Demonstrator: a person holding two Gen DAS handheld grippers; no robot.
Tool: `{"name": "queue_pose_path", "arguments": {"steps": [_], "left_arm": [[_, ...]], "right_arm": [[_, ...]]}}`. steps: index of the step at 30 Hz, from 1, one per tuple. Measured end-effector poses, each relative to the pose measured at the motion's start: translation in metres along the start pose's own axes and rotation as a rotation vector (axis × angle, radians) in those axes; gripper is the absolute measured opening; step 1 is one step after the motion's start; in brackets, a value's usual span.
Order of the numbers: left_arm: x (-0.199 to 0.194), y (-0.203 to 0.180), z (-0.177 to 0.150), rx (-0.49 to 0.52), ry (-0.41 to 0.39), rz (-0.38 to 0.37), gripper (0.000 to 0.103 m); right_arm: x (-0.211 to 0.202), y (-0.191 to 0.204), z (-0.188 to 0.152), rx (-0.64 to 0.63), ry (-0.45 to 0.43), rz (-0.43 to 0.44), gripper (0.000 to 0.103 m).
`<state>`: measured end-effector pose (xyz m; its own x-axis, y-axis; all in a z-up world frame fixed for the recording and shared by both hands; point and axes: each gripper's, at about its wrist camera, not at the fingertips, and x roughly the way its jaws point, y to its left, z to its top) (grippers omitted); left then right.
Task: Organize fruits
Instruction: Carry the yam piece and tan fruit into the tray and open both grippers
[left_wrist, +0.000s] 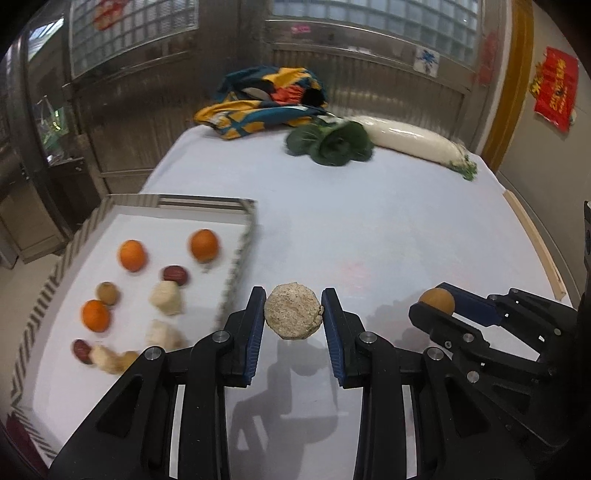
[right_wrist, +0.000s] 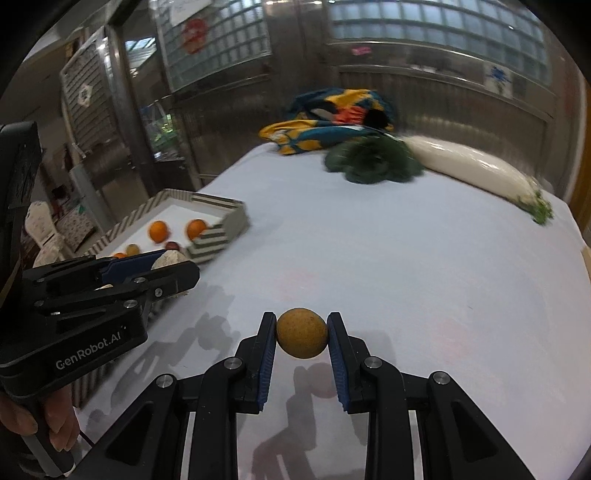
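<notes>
The left gripper (left_wrist: 293, 310) has its jaws clamped on a rough, grainy beige disc (left_wrist: 293, 311), flat-faced and crumbly at the rim, held clear above the bench (left_wrist: 369, 229). The right gripper (right_wrist: 301, 332) has its jaws clamped on a small round tan fruit (right_wrist: 302, 333) with a matte, finely speckled skin. Both grippers are hard black plastic with ribbed blue pads (left_wrist: 255, 339). A smooth white cloth covers the bench, and the grippers' shadows fall on it below. To the left sits a shallow rectangular tray (left_wrist: 236, 254) with a striped zigzag rim and a white floor; it holds three glossy oranges (left_wrist: 132, 255), dark red oval fruits, a brownish round one and pale lumpy pieces, all blurred. Farther back lie a ruffled dark green leafy vegetable (left_wrist: 332, 144) and a long smooth white radish (left_wrist: 410, 138), just beside each other. Behind them lies a crumpled, brightly patterned cloth bag (left_wrist: 266, 99).
</notes>
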<state>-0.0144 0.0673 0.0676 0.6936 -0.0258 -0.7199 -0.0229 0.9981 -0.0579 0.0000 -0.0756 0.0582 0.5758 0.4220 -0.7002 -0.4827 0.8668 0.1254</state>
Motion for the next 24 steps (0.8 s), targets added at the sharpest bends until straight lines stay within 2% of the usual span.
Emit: {"name": "queue_pose_path", "arguments": {"steps": [11, 18, 24], "left_arm": [[-0.021, 0.064, -0.003, -0.074, -0.020, 0.073, 0.030], [-0.024, 0.116, -0.019, -0.142, 0.021, 0.119, 0.030], [-0.019, 0.143, -0.032, -0.177, 0.066, 0.127, 0.030]], "right_arm": [[0.019, 0.065, 0.028, -0.092, -0.009, 0.086, 0.027], [0.041, 0.104, 0.044, -0.163, 0.014, 0.137, 0.027], [0.073, 0.135, 0.058, -0.221, 0.043, 0.173, 0.027]]}}
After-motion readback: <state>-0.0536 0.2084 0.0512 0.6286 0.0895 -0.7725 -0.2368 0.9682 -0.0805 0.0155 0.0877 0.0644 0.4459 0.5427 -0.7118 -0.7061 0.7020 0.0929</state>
